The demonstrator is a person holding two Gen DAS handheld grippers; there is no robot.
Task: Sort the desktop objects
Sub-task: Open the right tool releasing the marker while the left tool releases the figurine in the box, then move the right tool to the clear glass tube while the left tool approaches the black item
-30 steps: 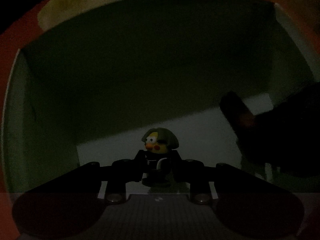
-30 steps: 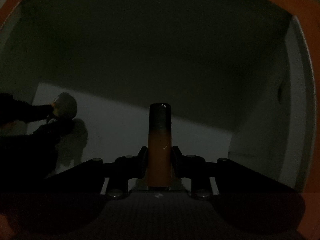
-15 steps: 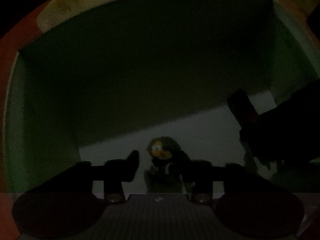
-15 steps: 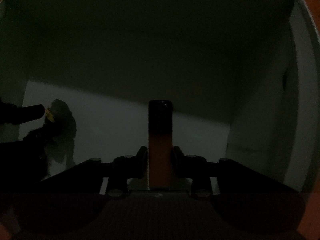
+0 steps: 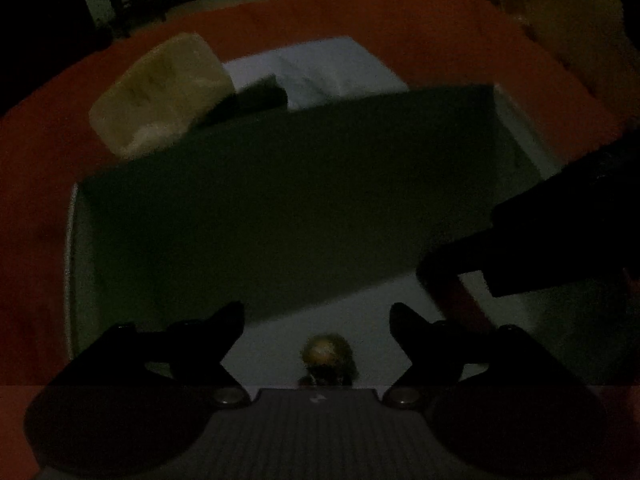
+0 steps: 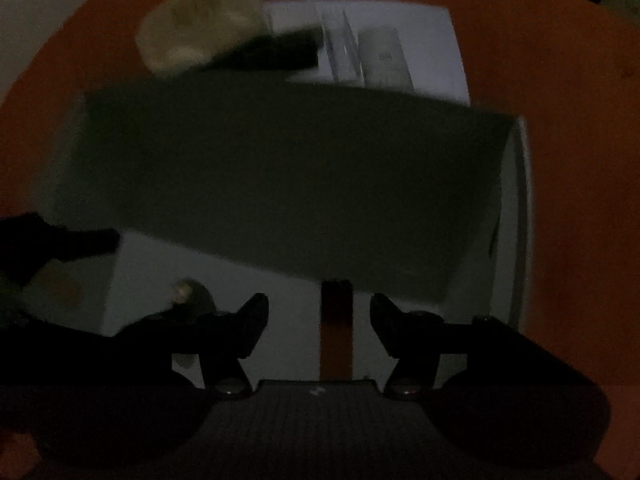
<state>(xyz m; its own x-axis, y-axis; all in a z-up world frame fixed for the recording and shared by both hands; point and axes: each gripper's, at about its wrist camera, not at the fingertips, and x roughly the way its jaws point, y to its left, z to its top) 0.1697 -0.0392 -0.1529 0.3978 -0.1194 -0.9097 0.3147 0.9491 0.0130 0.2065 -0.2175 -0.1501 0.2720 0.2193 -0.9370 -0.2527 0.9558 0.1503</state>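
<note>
Duck figurine (image 5: pixel 327 354) and orange tube (image 6: pixel 337 340) stand released in the white bin (image 6: pixel 520 208); both tongs (image 5: pixel 316 320) (image 6: pixel 319 312) are opening, holding nothing; next, fetch remaining tabletop (image 5: pixel 36 200) items.

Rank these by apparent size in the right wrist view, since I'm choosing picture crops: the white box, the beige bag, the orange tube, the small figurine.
1. white box
2. beige bag
3. orange tube, though nearness to the camera enlarges it
4. small figurine, partly hidden
</note>
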